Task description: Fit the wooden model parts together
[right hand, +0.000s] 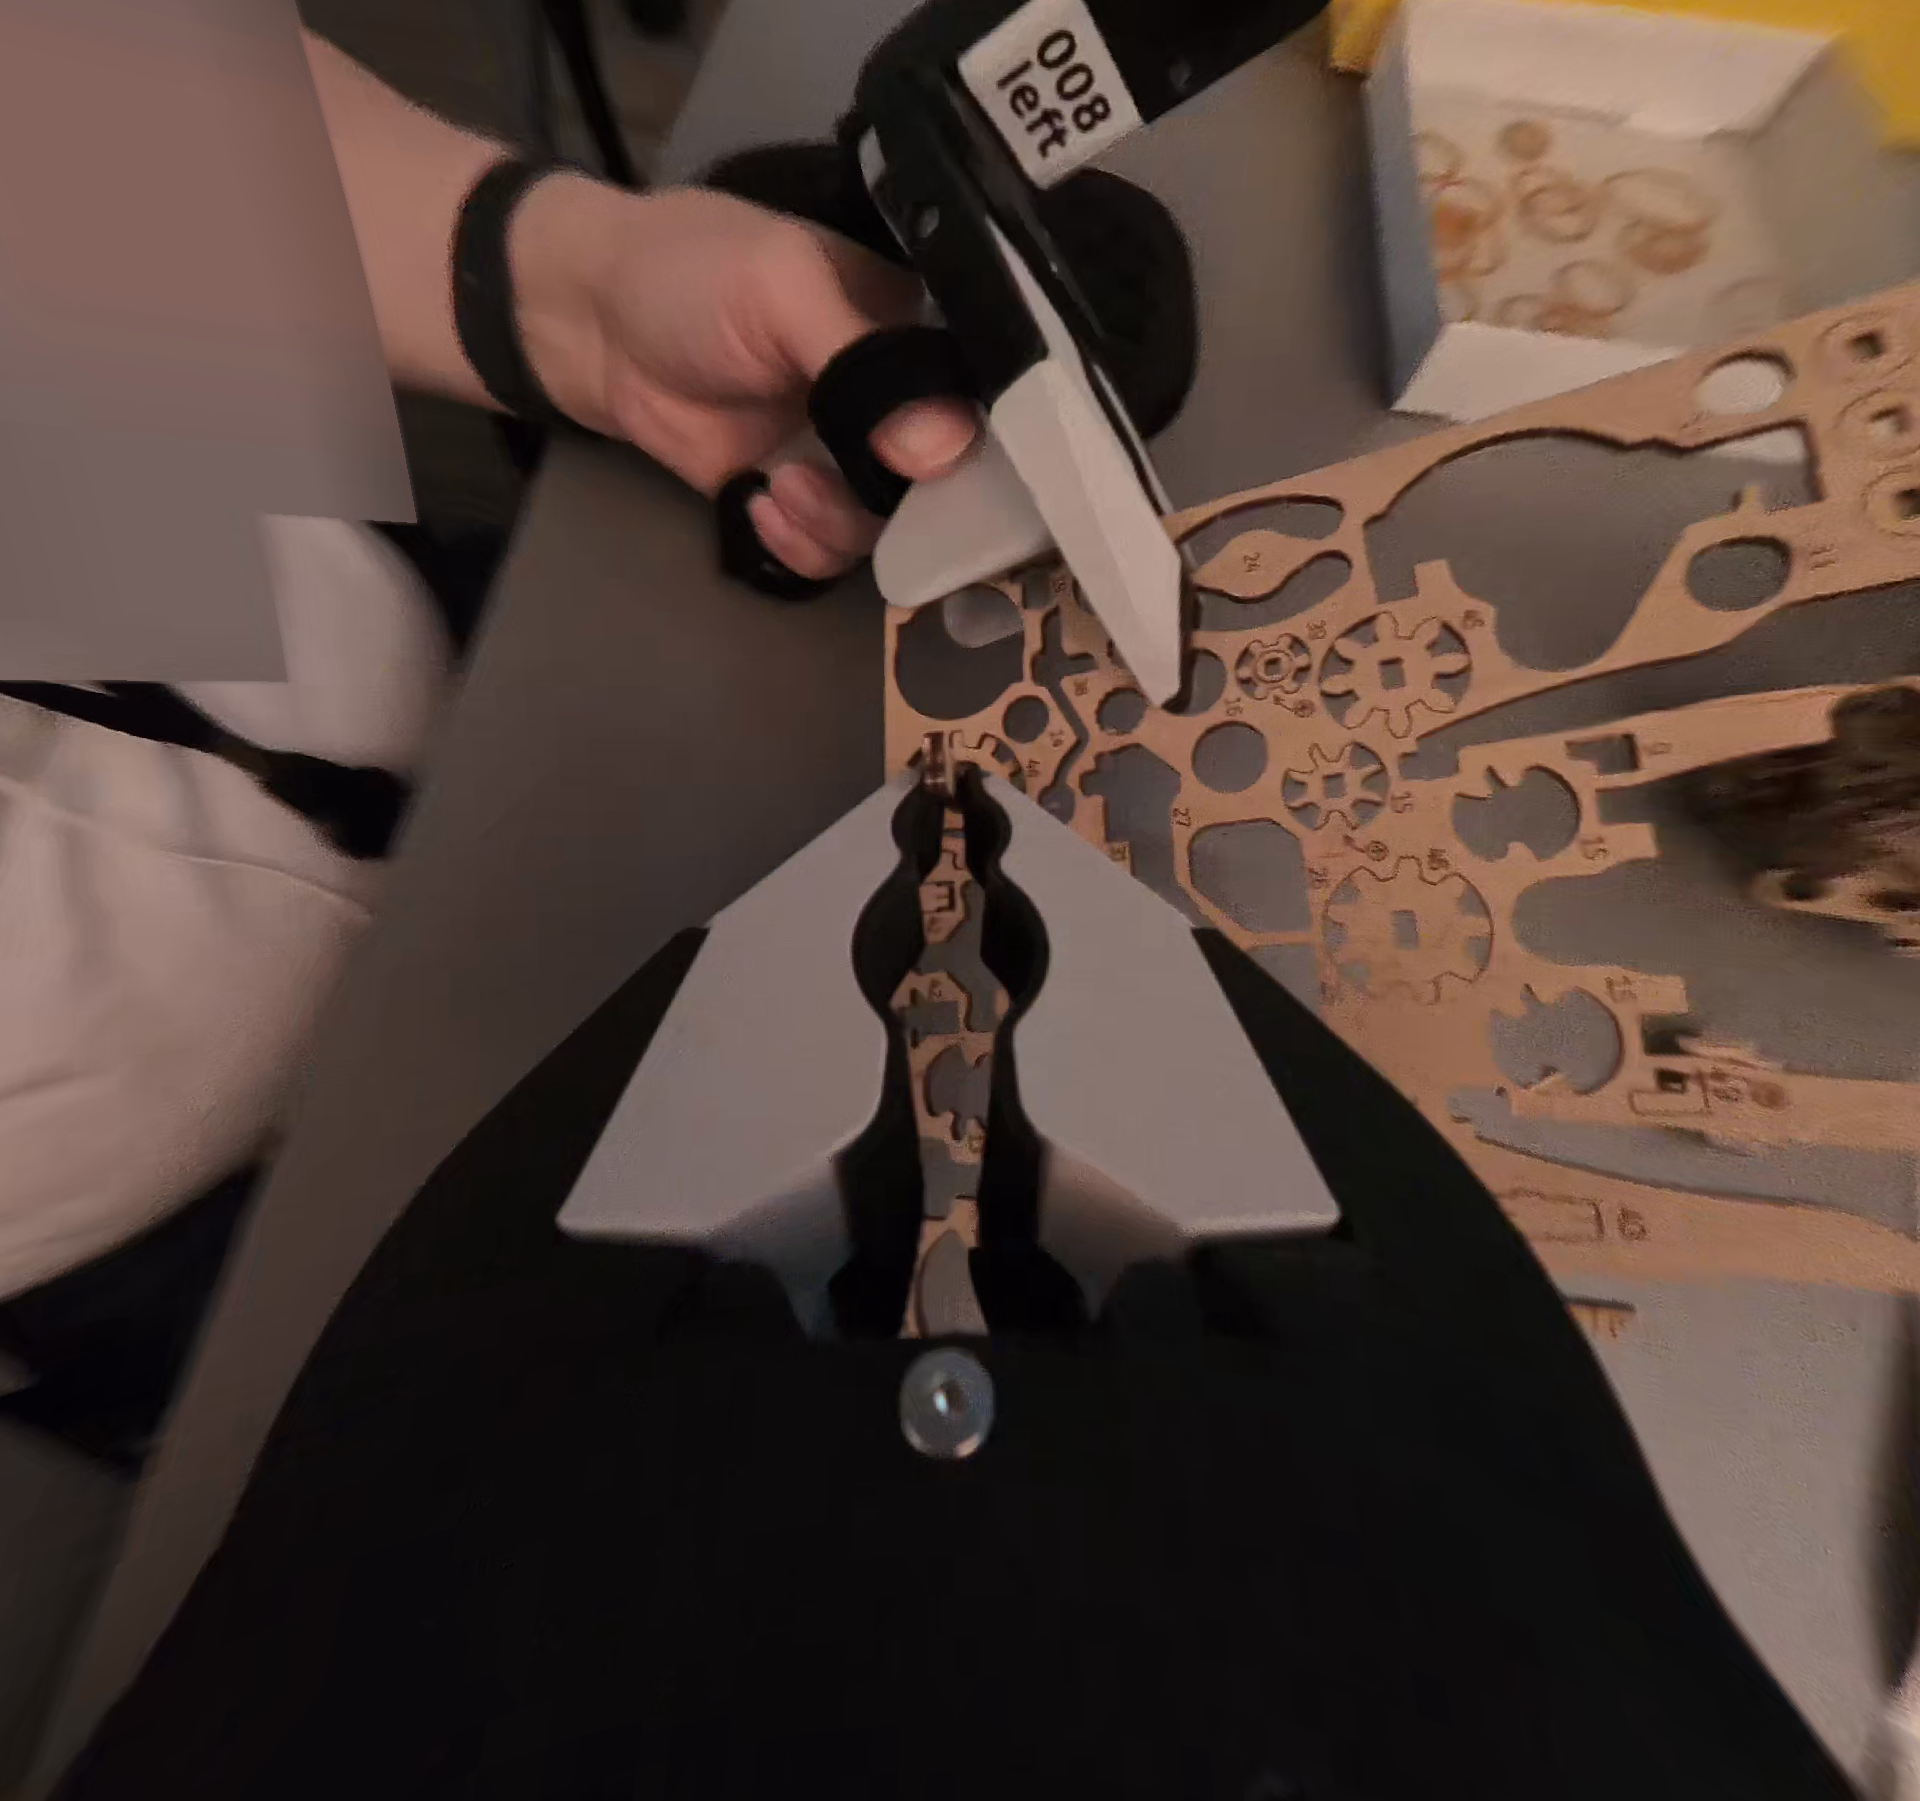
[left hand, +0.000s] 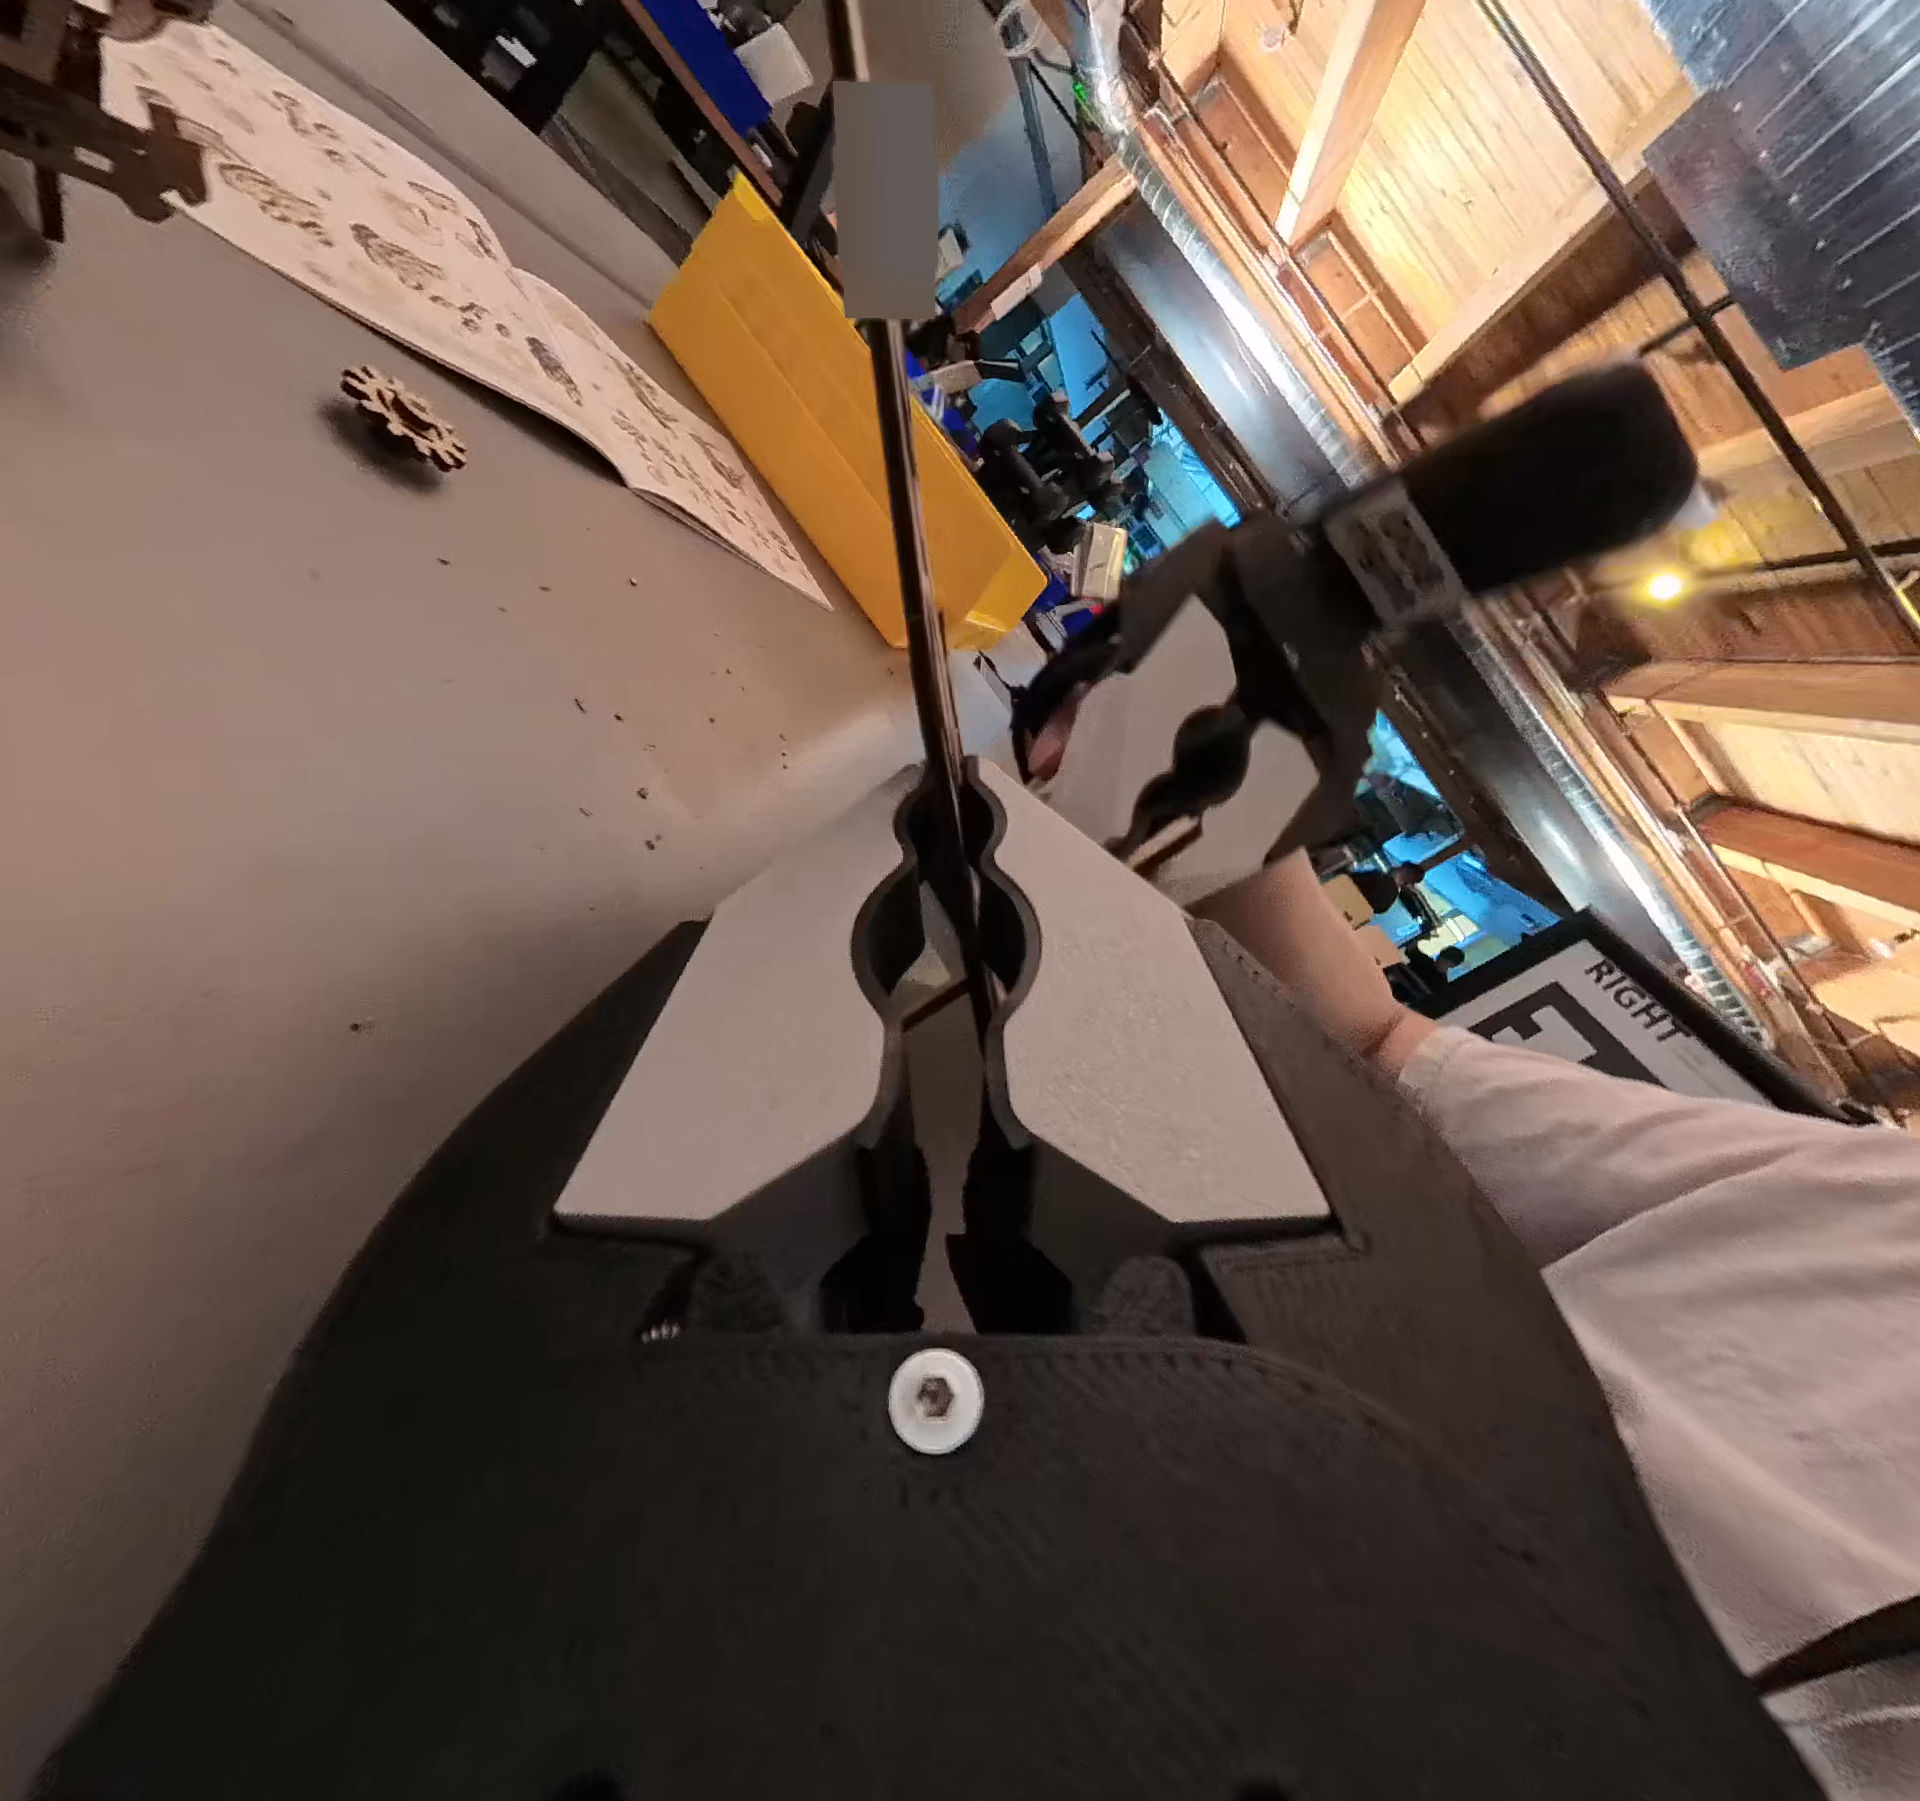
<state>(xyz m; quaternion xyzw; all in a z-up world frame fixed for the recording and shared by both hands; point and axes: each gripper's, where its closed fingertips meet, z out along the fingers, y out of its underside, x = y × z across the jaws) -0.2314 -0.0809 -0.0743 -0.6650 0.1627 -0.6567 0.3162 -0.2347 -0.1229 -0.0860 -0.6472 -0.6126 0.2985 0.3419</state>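
The punched wooden sheet (right hand: 1590,852) is held up off the bench (left hand: 312,816) rather than lying flat, probably so a part can be worked free from both faces. The left gripper (left hand: 948,785) has its fingers pressed onto the sheet; in its own view the sheet runs edge-on as a thin dark line between them, so it seems to act as the steadying clamp. The right gripper (right hand: 940,785) sits at the sheet's near corner with its fingers almost together, nipping a small wooden piece (right hand: 938,762) at the very tips. Whether that piece is already free of the sheet I cannot tell. A loose gear (left hand: 400,421) lies beside the open instruction booklet (left hand: 468,297), and the partly built model (left hand: 73,68) stands at the booklet's far end, likely parked for later fitting.
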